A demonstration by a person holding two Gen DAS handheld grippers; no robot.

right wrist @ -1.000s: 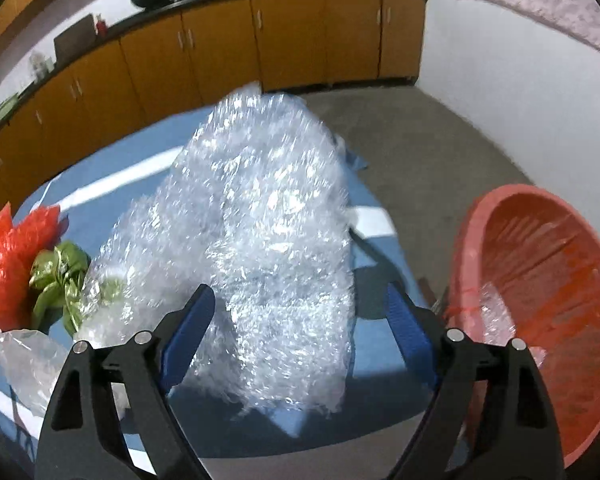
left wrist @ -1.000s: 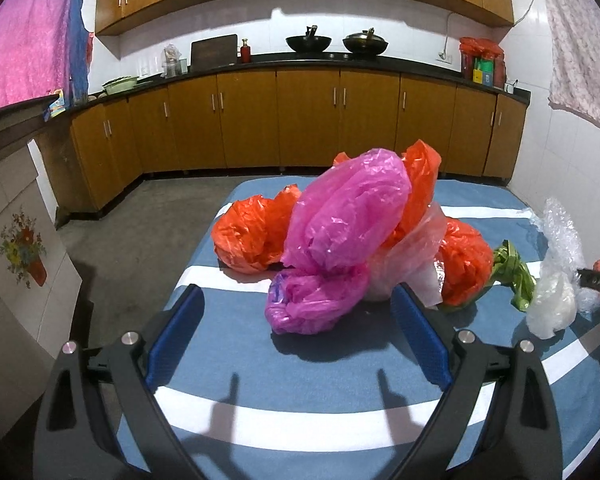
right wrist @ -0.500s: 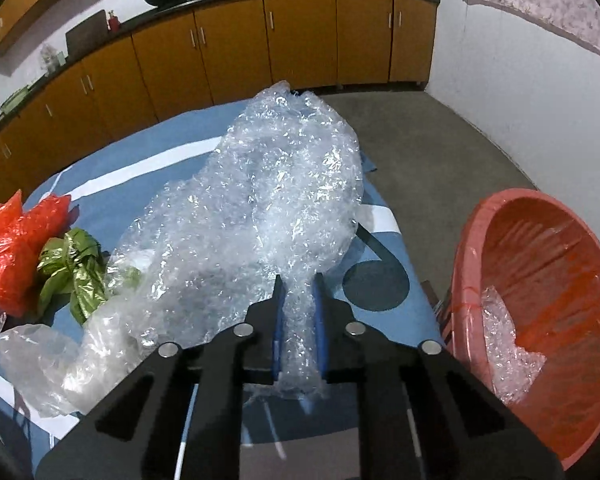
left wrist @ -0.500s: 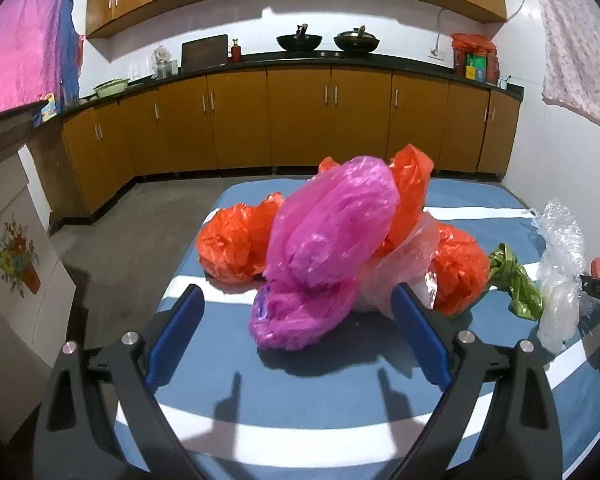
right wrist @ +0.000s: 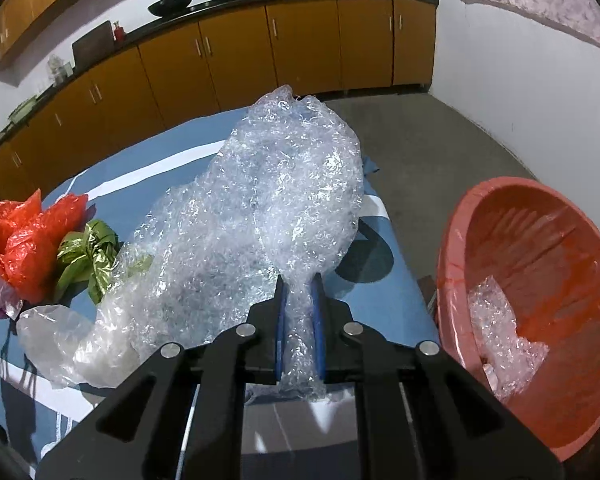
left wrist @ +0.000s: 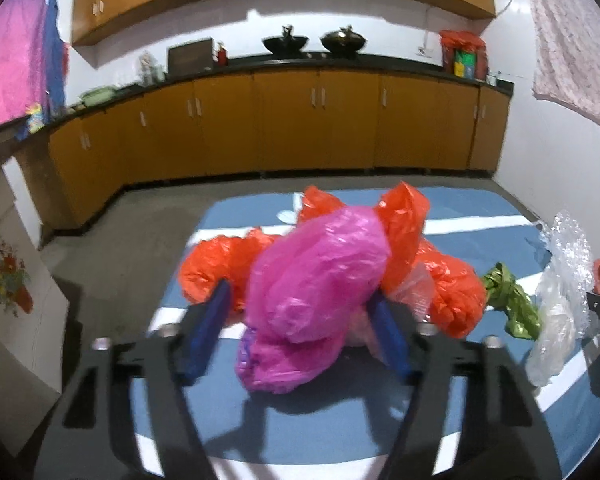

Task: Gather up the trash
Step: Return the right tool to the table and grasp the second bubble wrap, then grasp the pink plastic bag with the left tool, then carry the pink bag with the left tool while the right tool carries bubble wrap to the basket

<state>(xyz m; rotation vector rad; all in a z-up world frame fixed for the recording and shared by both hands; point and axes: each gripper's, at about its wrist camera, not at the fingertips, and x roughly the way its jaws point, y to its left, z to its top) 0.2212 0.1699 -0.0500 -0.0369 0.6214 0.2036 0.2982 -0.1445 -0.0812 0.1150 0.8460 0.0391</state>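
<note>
I have a table [left wrist: 228, 432] under a blue cloth with white stripes, and all the trash lies on it. Just off its right edge stands the red basin [right wrist: 456, 240], tipped so its mouth faces me; I judge that is where everything goes, since a scrap of clear wrap [right wrist: 500, 344] already sits inside.

The biggest piece on the cloth is the bubble wrap [right wrist: 268, 200], sprawled along the right edge. My right gripper [right wrist: 299, 320] has its tongs pressed together on a bunched tail at the near end of the sheet, so I can drag the whole sheet by one handle and not chase loose folds. The basin is near, so I judge a short lift and swing is next; the long sheet may snag the thin clear bag [right wrist: 56, 340] lying against it.

In the middle of the table is the heap of bags. My left gripper [left wrist: 300, 332] has its tongs spread on either side of the pink bag [left wrist: 320, 280], not yet squeezing, though the view is blurred. The orange bags [left wrist: 452, 292] crowd behind it, and the green wrapper [left wrist: 512, 300] lies between them and the bubble wrap.
</note>
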